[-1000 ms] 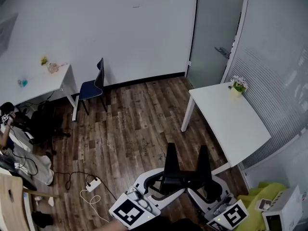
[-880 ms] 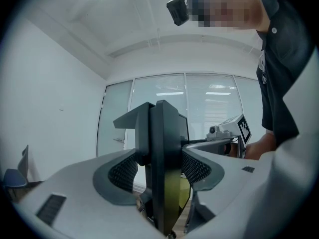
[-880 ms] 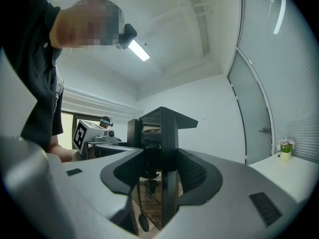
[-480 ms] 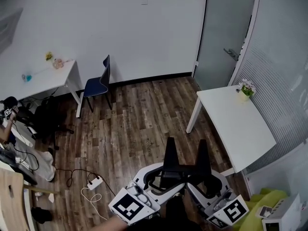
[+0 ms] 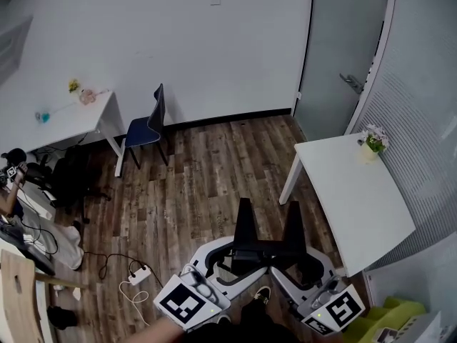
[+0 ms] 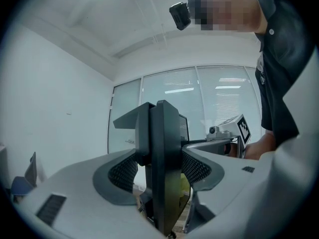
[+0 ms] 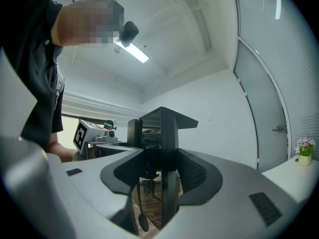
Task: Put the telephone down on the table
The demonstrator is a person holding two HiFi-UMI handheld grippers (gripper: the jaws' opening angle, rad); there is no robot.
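Black jaw plates, left hand-held gripper: pressed flat together, nothing between them. In the head view this gripper points forward, its grey-white body low in frame and its marker cube nearest the person.

Black jaw plates, right hand-held gripper: likewise closed on nothing. It stands just beside the left one, the two bodies touching or nearly so, with its marker cube at the bottom edge.

Telephone: cannot be placed in any view; it may be among the white and yellow-green items cropped at the lower right corner, but they are too cut off to tell.

Floor: dark wood planks, below both grippers.

White table: right of the grippers, near the glass wall, top bare except for a small flower pot at its far corner.

Power strip: white, on the floor to the left (cable trailing beside it).

Blue chair: against the far wall, beside a second table carrying small items.

Door: grey, far right, shut.
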